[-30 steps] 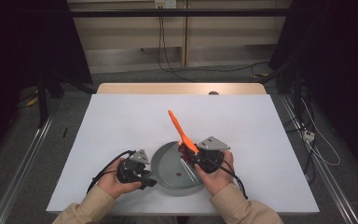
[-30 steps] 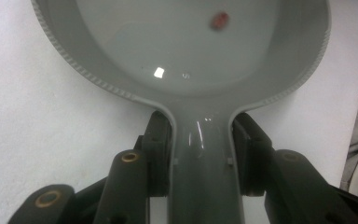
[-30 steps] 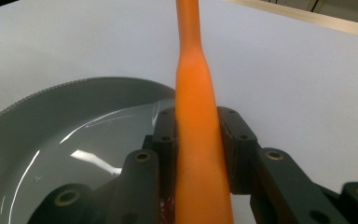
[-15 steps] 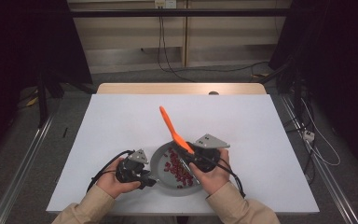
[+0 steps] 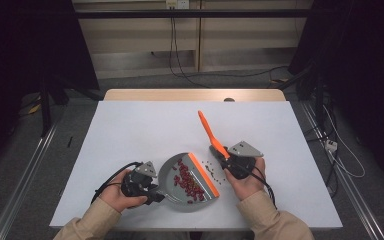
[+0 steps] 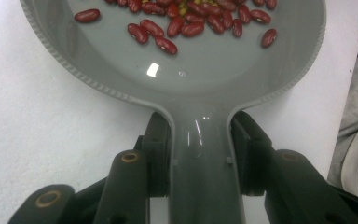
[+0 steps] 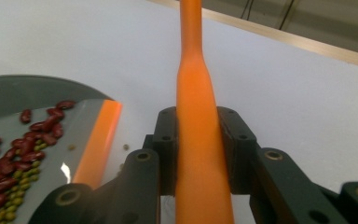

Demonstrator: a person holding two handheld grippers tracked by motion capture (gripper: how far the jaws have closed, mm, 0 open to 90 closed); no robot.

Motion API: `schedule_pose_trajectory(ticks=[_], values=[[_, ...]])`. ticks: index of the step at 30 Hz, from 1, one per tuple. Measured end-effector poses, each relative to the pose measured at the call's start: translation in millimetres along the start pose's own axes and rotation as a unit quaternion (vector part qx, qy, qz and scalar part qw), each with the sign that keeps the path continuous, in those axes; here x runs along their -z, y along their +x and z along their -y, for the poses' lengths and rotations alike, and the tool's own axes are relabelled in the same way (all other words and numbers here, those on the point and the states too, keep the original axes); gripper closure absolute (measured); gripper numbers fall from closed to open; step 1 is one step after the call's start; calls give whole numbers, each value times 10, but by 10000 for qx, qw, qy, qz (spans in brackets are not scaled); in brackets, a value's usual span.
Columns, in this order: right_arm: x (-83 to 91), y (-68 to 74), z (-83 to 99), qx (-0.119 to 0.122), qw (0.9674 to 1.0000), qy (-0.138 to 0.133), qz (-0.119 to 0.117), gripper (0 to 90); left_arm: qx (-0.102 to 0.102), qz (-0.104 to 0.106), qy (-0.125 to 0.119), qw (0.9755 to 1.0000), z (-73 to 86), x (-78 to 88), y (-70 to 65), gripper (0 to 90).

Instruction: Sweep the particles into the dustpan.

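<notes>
Table (image 5: 130, 130), white-topped, carries a grey dustpan (image 5: 172, 172) near its front edge, red beans (image 5: 187, 181) piled inside against the orange lip. Left gripper (image 5: 152, 192) has its jaws clamped on the pan's handle (image 6: 205, 158). Right gripper (image 5: 223, 157), just right of the pan, grips an orange brush handle (image 5: 207, 127) tightly, angled toward the far edge. Small stray beans (image 5: 211, 169) lie between.

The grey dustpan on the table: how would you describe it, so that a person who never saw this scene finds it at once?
Look at the near edge of the white table, between the person's two hands. There lies the grey dustpan, its handle clamped in the left gripper. It holds red beans and has an orange strip along its straight lip, unlike the all-orange tool in the right gripper.
</notes>
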State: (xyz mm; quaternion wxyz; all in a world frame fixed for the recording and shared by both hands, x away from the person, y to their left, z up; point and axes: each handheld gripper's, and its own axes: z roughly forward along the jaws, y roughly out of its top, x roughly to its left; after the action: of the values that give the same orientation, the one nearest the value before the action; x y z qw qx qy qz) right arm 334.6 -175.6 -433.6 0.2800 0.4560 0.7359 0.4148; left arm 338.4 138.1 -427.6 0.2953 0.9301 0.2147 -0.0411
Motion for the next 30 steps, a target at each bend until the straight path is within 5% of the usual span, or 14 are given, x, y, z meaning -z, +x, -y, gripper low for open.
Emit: schedule_pose_trajectory(ticks=[10, 19, 25, 30], values=[[-11, 441, -21, 79, 9993, -2, -373, 709, 165, -57, -55, 9998, -47, -42, -9, 630], [-19, 628, -121, -11, 9969, -224, -752, 713, 150, -47, -58, 9999, -37, -33, 0, 630], [0, 415, -182, -213, 9970, -376, -637, 713, 185, -35, -81, 9998, -19, -21, 13, 629], [-36, 141, -168, -300, 9985, -380, -246, 713, 185, -51, -58, 9998, -16, -16, 16, 629]])
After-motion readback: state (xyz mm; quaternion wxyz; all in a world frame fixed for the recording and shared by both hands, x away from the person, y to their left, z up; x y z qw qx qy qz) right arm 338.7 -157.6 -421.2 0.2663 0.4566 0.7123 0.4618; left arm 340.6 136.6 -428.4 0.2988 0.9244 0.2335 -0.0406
